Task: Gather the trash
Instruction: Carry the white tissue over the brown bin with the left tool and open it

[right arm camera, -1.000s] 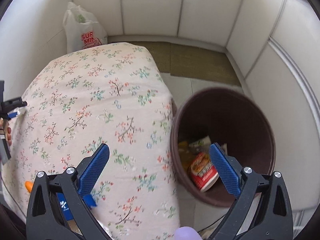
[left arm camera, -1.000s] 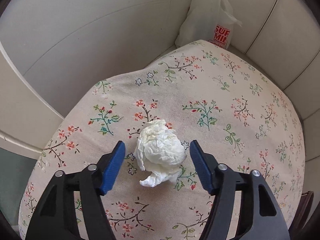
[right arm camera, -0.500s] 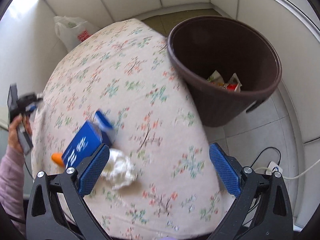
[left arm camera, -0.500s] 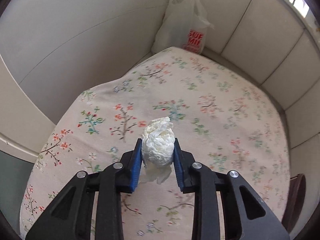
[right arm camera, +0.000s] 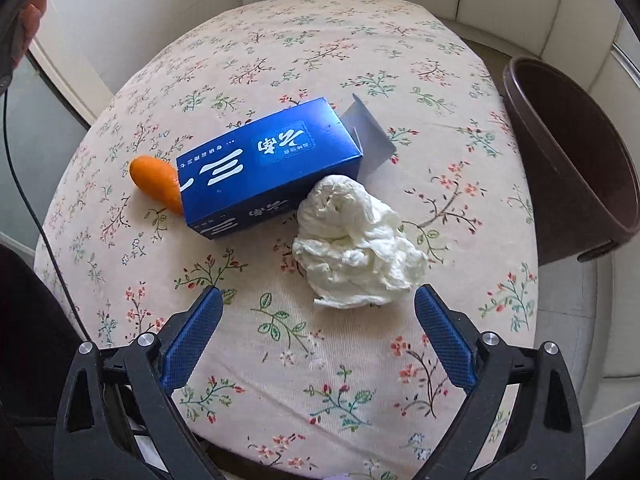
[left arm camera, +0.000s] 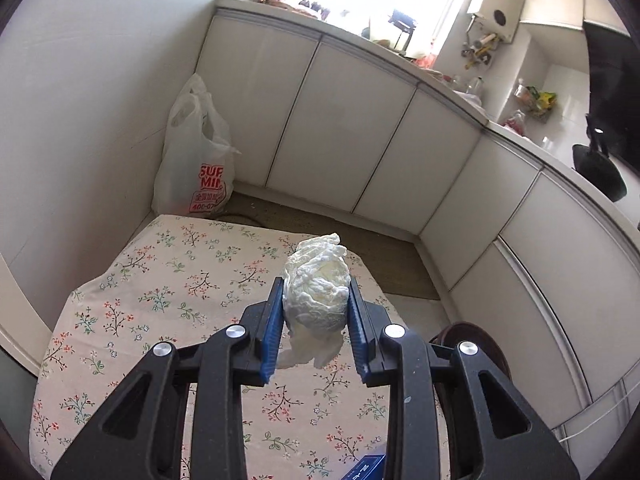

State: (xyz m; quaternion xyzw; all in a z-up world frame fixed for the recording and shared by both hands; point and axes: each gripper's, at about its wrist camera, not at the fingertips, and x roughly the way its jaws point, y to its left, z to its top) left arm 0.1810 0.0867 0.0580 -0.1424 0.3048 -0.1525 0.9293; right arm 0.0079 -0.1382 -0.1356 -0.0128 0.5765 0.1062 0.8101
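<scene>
Our left gripper [left arm camera: 316, 308] pinches a crumpled tissue wad [left arm camera: 316, 296] above the floral table [left arm camera: 160, 300], bin-bound we judge. Our right gripper [right arm camera: 318, 328] hangs spread just short of a second wad [right arm camera: 356, 248]; blue box [right arm camera: 264, 164], orange peel [right arm camera: 154, 180] remain, brown bin [right arm camera: 568, 160] right.

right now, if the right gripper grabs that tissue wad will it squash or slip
The wad looks crumpled and loose, so it will likely squash. It is probably very light. Slipping seems unlikely: the right gripper has textured pads.
</scene>
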